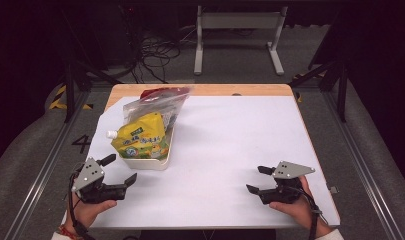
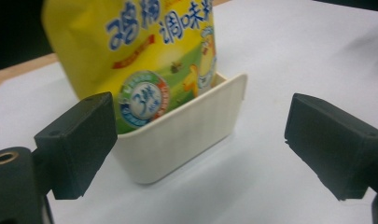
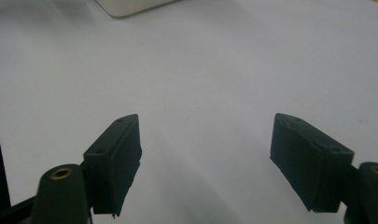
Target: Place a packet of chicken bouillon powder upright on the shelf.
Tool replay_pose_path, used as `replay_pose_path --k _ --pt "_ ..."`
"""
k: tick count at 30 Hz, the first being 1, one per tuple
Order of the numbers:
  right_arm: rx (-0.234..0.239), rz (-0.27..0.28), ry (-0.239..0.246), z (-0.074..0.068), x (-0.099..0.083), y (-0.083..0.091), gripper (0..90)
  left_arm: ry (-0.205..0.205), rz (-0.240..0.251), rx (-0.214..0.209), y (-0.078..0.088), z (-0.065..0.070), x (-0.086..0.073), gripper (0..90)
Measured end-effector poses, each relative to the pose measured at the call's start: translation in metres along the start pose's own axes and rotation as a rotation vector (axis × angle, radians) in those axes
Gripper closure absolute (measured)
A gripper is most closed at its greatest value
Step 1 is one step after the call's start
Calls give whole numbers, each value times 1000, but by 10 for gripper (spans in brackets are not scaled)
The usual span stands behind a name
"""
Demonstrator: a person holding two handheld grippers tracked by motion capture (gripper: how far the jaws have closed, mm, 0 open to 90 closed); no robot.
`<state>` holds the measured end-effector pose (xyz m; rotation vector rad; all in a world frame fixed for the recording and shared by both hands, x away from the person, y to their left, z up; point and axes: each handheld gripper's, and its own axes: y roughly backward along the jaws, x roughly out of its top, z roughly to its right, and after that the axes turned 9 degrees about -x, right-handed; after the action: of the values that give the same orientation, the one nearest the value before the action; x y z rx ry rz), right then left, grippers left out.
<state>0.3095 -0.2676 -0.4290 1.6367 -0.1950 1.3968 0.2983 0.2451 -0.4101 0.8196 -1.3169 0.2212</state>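
My left gripper [image 1: 121,169] sits at the near left of the table, jaws spread wide and holding nothing; in the left gripper view its two black pads stand well apart with bare white surface between them. Just beyond that gripper stands the cream tray [image 1: 157,163], a shallow ribbed container whose near corner faces me in the left gripper view [image 2: 186,135], close to the left pad but not touching it. Inside the tray leans a yellow spout pouch [image 1: 140,137] with blue lettering and a round green-and-red seal; its white cap points toward the left edge of the table, and its lower part sits down behind the tray's wall [image 2: 144,56]. Behind the pouch, on the far side of the tray, rests a clear plastic bag [image 1: 157,107] with a red top, tilted against the pouch. My right gripper [image 1: 256,180] is at the near right, well apart from the tray, its jaws released as well and gripping nothing; the right gripper view shows both pads separated over plain white surface, with a corner of the tray [image 3: 130,5] at the far top edge. All of this rests on a white sheet [image 1: 230,145] covering a wooden table [image 1: 215,90], whose bare strip shows along the far edge. Farther off, on the dark floor, lie loose cables [image 1: 155,55] and a grey metal frame [image 1: 237,30].
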Motion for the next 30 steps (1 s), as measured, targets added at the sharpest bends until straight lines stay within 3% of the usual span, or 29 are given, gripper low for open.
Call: replay_pose_path --k 9,16,21,30 --pt "-53 17 23 1 1 6 217 -21 -92 -60 -21 17 -8 92" --pt "-109 24 52 2 2 10 184 -13 -120 -107 -33 24 -11 87" --pt "-168 16 88 1 0 13 107 -24 -177 -154 -48 34 -14 81" --pt "-167 24 88 4 -4 16 68 -46 -251 -173 -68 39 -18 59"
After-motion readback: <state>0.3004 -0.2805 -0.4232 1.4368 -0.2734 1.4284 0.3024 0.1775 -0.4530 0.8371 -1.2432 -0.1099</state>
